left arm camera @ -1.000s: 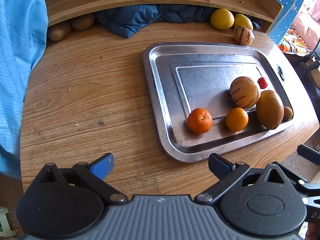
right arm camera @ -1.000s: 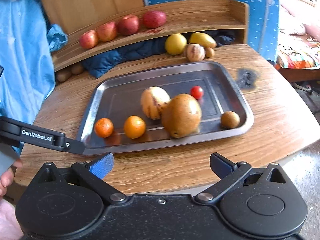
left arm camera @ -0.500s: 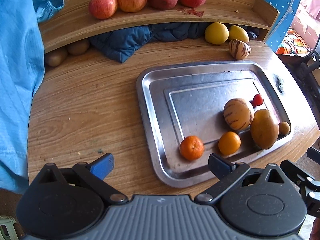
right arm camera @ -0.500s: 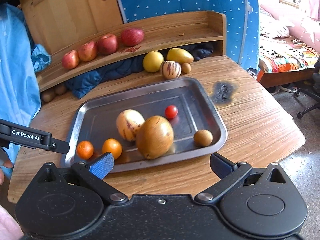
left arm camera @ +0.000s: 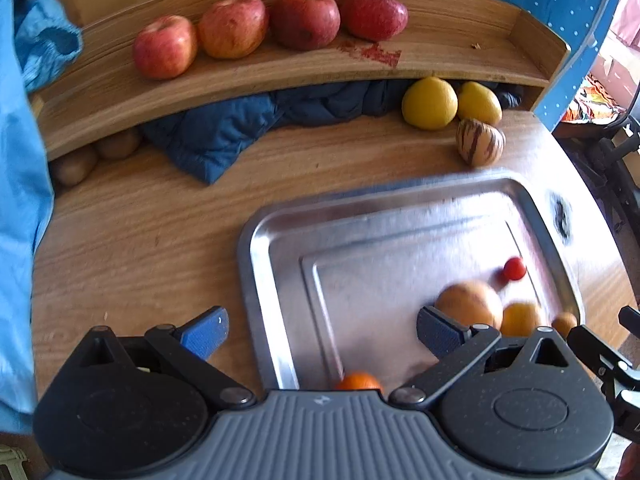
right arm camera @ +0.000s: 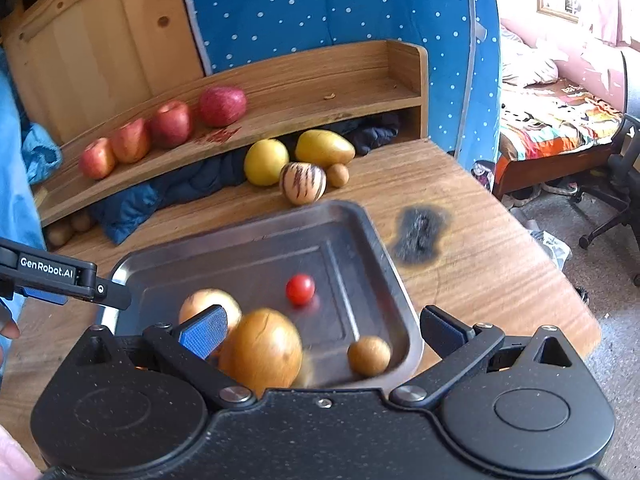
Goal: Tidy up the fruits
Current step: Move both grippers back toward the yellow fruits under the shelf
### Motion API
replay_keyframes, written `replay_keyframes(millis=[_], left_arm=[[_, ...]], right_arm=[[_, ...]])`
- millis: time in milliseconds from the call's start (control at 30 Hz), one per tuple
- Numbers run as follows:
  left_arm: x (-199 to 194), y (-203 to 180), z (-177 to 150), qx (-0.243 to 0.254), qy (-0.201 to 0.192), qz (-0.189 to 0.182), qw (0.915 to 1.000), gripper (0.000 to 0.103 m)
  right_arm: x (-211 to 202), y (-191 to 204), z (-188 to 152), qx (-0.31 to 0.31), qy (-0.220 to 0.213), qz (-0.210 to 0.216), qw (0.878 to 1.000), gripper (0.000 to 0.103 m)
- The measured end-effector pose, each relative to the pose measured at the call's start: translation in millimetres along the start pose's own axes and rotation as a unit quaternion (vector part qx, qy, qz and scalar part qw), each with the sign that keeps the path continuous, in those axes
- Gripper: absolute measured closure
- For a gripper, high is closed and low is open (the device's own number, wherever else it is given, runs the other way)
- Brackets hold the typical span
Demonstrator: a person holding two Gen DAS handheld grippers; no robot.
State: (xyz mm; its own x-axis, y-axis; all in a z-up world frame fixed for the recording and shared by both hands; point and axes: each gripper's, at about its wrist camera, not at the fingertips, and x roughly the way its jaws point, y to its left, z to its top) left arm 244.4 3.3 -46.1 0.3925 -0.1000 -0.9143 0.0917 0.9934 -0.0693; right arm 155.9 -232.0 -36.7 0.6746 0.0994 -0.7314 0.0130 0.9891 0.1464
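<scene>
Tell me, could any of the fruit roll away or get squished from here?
Maybe. The little red tomato is round and loose on the smooth metal tray, so a bump could send it rolling. The big brown fruit sits close under the open right gripper, and a clumsy grab might knock the small brown fruit beside it.

Red apples (left arm camera: 236, 28); striped melon (right arm camera: 303, 182); silver tray (left arm camera: 380, 220); blue fingers (right arm camera: 203, 331)
</scene>
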Motion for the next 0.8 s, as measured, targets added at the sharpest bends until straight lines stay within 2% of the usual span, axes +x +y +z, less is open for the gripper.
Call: replay_keyframes(millis=[233,567,800], left_arm=[[20.8,-2.8,44.8,-0.001,-0.008,-0.021,0.9998,0.001],[65.6,-19.6,103.3,0.009,-0.014,-0.063,0.9979,0.001],[92.4,-42.9,132.4,0.037,-0.027,-0.095,0.9944,0.001]], right_arm=[[28.2,1.7,18.6,0.002,0.003,-0.009,1.0,0.001],[71.5,12.2,40.0,-0.024,0.041,-0.015,0.999,0.001],[98.9,14.6,64.9,-0.049,0.054,-0.033,0.997,0.001]])
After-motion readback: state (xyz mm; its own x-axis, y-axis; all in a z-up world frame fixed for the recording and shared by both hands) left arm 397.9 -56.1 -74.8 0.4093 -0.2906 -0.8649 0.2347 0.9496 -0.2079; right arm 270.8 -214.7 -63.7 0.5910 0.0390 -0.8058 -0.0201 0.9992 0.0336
